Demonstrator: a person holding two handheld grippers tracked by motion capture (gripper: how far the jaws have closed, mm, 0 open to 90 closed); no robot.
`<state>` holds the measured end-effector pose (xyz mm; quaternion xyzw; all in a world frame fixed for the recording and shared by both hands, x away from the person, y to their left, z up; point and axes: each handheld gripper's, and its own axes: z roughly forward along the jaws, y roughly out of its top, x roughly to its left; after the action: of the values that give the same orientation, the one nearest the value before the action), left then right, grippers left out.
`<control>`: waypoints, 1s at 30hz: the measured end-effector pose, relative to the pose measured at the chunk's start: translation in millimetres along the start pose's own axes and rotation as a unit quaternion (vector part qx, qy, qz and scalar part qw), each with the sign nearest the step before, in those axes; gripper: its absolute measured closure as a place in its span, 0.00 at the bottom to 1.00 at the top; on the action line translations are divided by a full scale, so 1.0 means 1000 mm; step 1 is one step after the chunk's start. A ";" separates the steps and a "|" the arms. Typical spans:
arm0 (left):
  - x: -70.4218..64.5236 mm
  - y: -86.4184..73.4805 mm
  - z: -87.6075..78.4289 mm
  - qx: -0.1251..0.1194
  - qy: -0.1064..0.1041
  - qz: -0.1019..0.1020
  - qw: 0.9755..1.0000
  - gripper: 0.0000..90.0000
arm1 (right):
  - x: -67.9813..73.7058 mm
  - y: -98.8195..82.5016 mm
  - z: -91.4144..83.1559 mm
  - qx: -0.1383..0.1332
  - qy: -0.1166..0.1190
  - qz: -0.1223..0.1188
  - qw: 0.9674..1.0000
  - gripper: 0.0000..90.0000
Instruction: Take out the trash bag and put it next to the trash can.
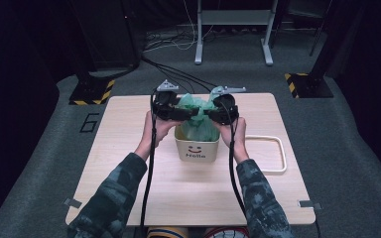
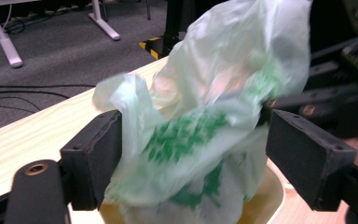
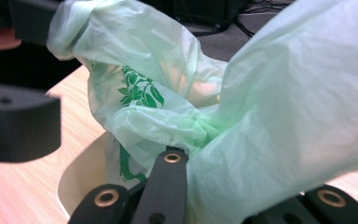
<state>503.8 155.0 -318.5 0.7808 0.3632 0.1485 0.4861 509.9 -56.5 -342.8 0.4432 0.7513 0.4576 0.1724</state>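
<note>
A cream bin [image 1: 197,151] with a smile and "Hello" on its front stands mid-table. A pale green plastic bag [image 1: 198,124] with a dark green leaf print sits in it and bulges above the rim. My left gripper [image 1: 188,113] reaches in from the bag's left. Its jaws stand open, wide apart around the bag's upper part [image 2: 214,93]. My right gripper [image 1: 207,114] comes from the right and is shut on a fold of the bag [image 3: 144,70], which drapes over its jaws. The bin's rim [image 3: 74,177] curves below.
A white rectangular frame [image 1: 278,153] lies on the wooden table [image 1: 129,148] right of the bin. Beyond the table's far edge stand two black posts with hazard-striped bases [image 1: 92,91] and a white desk frame [image 1: 233,29]. Cables trail from both grippers.
</note>
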 end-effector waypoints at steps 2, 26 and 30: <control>0.002 -0.003 0.001 0.004 0.001 -0.004 1.000 0.17 | 0.000 0.002 -0.003 -0.006 -0.005 0.002 1.000 0.99; -0.014 -0.025 0.049 0.027 0.037 0.004 0.999 0.12 | 0.041 0.018 -0.007 -0.022 0.027 0.004 0.999 0.99; -0.012 -0.027 0.049 0.010 0.027 0.004 1.000 0.33 | 0.039 0.017 -0.008 -0.020 0.035 0.012 0.999 0.99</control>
<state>512.6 122.3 -364.3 0.7829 0.3748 0.1679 0.4674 491.6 -25.4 -318.7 0.4320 0.7422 0.4900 0.1493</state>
